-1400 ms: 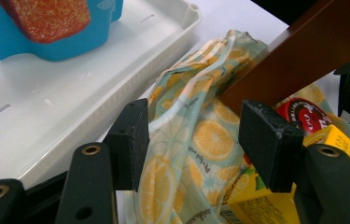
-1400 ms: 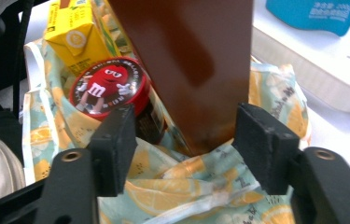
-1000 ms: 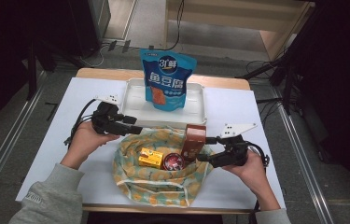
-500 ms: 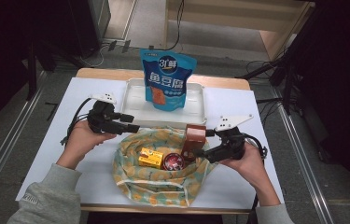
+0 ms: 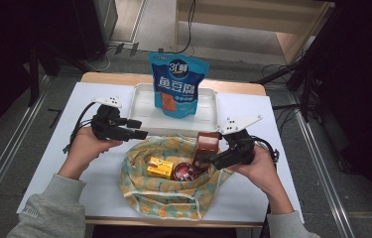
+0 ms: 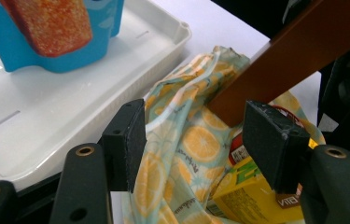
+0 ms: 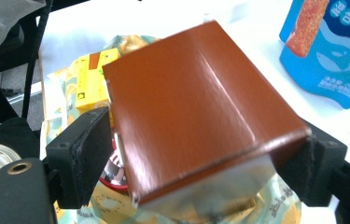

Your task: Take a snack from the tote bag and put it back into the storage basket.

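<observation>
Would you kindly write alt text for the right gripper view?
A brown box sits between the right tool's jaws, above a fruit-print cloth bag holding a yellow carton. A blue pouch stands at upper right.

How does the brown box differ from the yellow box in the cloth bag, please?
The brown box is plain, glossy and taller, while the yellow box is smaller and printed. The brown box stands tilted at the rim of the cloth bag, between the jaws of the right gripper; the yellow box lies flat inside, untouched. Both are rectangular cartons at the same bag.
</observation>
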Tool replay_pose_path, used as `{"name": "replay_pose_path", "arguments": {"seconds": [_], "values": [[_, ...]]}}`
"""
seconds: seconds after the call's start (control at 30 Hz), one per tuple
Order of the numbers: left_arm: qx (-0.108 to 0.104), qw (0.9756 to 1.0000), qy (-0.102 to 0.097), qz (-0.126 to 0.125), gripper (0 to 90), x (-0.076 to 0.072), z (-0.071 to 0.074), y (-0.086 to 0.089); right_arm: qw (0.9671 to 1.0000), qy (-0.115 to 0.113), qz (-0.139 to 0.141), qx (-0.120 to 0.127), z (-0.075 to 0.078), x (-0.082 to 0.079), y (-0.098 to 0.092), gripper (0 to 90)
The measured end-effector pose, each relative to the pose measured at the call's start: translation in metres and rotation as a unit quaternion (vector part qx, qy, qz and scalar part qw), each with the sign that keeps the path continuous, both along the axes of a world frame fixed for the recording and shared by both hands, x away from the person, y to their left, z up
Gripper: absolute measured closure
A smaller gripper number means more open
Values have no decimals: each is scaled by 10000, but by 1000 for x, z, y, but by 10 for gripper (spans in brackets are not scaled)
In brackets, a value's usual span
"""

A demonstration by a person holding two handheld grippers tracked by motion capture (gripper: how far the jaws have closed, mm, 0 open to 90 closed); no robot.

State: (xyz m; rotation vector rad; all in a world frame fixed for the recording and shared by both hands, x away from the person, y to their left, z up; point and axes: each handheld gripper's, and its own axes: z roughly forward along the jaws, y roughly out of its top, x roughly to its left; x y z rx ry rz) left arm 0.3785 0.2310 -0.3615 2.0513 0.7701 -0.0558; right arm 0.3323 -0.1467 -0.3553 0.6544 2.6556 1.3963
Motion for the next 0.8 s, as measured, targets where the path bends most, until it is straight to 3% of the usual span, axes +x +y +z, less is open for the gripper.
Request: {"name": "replay_pose_path", "arguments": {"seconds": [0.3,0.47,0.8], "values": [[-75,10000,-26,-3,403,0,2,2,10000,-15,96,-1,3,3,8,201],[-87,10000,-11,9,402,1,1,4,9998,-26,201,-93,7,6,11,301],[-215,9998,-11,34,404,2,2,10,9996,98,132,-234,12,9,10,367]]}}
